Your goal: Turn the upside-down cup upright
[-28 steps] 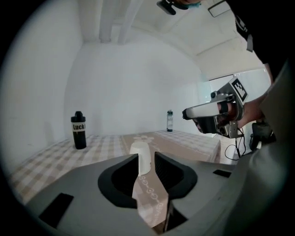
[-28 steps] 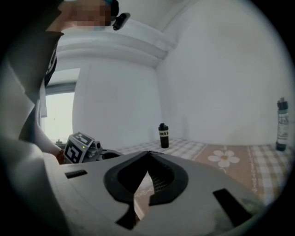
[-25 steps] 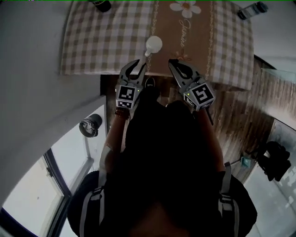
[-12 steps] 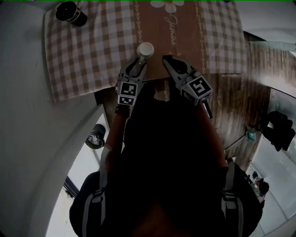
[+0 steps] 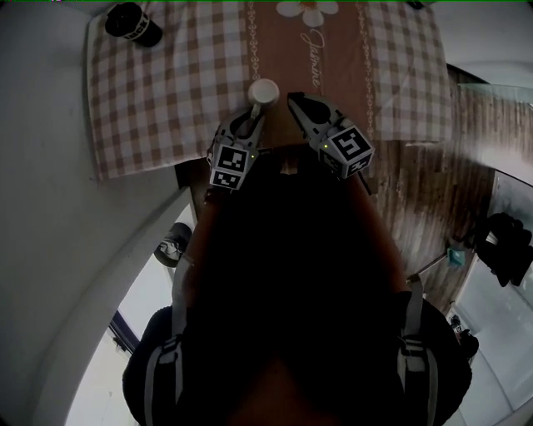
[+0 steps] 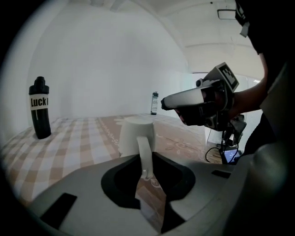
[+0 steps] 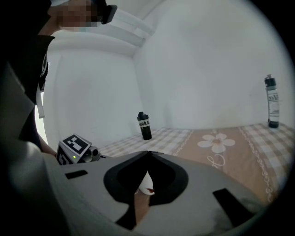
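Note:
A white cup (image 5: 263, 90) stands upside down on the brown runner near the table's front edge. In the left gripper view the cup (image 6: 134, 131) shows its handle (image 6: 144, 159) pointing at me, between the left gripper's (image 6: 144, 155) jaws. Those jaws have just been closing and their tips now press on the handle. In the head view the left gripper (image 5: 253, 114) reaches the cup from the front. My right gripper (image 5: 294, 101) hovers just right of the cup, shut and holding nothing. Its tips (image 7: 148, 152) meet, and a bit of the cup (image 7: 146, 184) shows below them.
The table wears a checked cloth (image 5: 166, 91) with a flowered brown runner (image 5: 321, 58). A black bottle (image 5: 132, 22) stands at the far left, a clear bottle (image 6: 154, 103) at the far side. The table's front edge (image 5: 200, 158) lies under my hands; wooden floor (image 5: 425, 200) lies to the right.
Both grippers have sunk and moved forward to the cup. The left gripper's jaws have come round the cup's handle and narrowed onto it. The right gripper stays shut beside the cup.

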